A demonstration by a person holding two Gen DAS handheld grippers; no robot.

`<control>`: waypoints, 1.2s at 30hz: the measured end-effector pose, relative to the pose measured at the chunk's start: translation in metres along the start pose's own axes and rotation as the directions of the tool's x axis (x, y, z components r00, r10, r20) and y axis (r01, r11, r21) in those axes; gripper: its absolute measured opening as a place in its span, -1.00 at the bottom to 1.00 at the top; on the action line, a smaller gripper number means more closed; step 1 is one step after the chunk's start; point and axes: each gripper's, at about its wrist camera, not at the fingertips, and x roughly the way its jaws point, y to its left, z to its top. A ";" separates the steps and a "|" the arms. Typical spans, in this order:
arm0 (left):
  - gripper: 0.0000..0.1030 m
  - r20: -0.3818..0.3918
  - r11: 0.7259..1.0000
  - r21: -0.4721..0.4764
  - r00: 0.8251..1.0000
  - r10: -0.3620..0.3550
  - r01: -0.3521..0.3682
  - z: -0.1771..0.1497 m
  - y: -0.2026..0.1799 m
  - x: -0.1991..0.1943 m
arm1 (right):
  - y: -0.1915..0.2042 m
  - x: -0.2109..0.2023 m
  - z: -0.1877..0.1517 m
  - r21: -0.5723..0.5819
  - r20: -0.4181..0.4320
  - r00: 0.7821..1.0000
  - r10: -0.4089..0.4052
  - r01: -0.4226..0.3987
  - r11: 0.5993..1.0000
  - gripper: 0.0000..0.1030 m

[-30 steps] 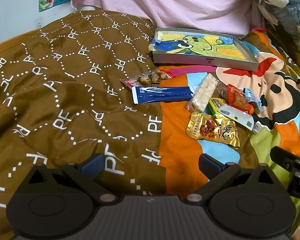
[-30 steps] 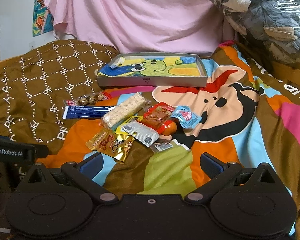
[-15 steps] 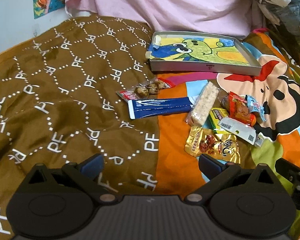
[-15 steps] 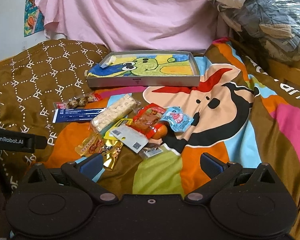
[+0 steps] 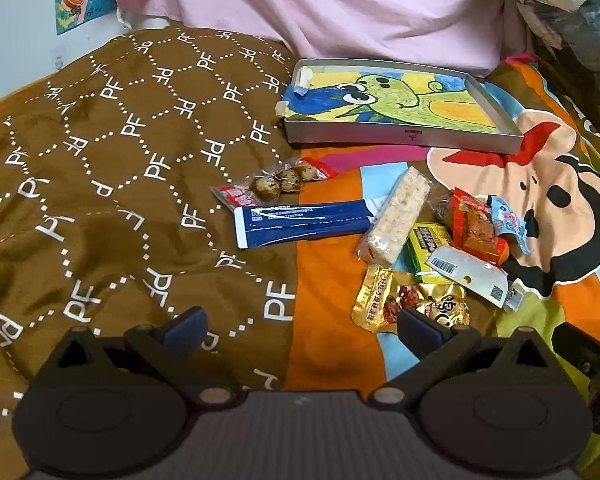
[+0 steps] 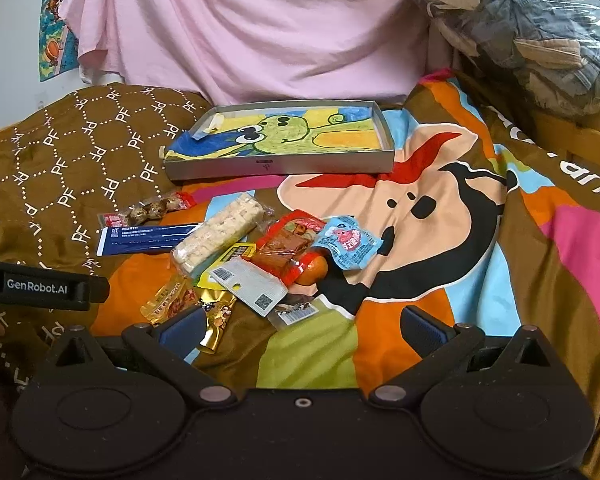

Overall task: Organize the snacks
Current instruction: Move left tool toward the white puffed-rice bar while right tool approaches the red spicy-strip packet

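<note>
From the left wrist view, my left tool (image 5: 300, 326) hangs over the bed with its jaws spread wide and nothing between them. The snacks lie ahead and to its right. Closest is the gold packet (image 5: 410, 300), just beyond the right fingertip and partly hidden by it. Further out, the blue packet (image 5: 304, 224) lies with its long axis running left to right across my line of reach, so I judge the tool would need to turn to close across its narrow side. The rice bar (image 5: 398, 214) lies at a slant, its far end pointing toward the tray (image 5: 400, 136), which sits beyond the whole heap with nothing in it but the drawing.

From the right wrist view, my right tool (image 6: 300, 330) is likewise released and carries nothing. Here the heap lies ahead and to the left: the gold packet (image 6: 188, 304) is touching or just behind the left fingertip, and the white barcode packet (image 6: 250, 286) is straight ahead, just beyond. The light blue packet (image 6: 348, 242) rests further out, and the tray (image 6: 280, 166) stands behind everything.

Both tools sit near the gold packet; I judge the right one slightly better lined up with the heap.
</note>
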 end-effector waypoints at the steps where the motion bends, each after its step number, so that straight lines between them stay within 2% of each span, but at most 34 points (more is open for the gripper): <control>1: 1.00 0.000 1.000 0.004 1.000 -0.001 0.001 0.000 -0.001 0.001 | 0.000 0.000 0.000 0.000 0.000 1.000 0.000 0.000 1.000 0.99; 11: 1.00 0.005 1.000 0.011 1.000 -0.010 0.010 0.009 -0.005 0.008 | -0.003 0.009 0.007 -0.018 -0.003 1.000 -0.001 0.001 1.000 0.99; 20: 1.00 0.006 0.999 0.036 1.000 -0.026 0.026 0.015 -0.010 0.019 | -0.010 0.023 0.016 -0.093 0.008 1.000 0.010 -0.009 0.996 0.99; 28: 1.00 -0.001 0.993 0.102 0.998 -0.056 0.055 0.019 -0.017 0.035 | -0.016 0.042 0.020 -0.208 0.022 0.999 0.035 -0.030 0.978 0.99; 36: 1.00 -0.021 0.982 0.168 0.996 -0.083 0.085 0.025 -0.020 0.056 | -0.008 0.063 0.021 -0.244 0.012 0.999 0.052 -0.047 0.969 0.99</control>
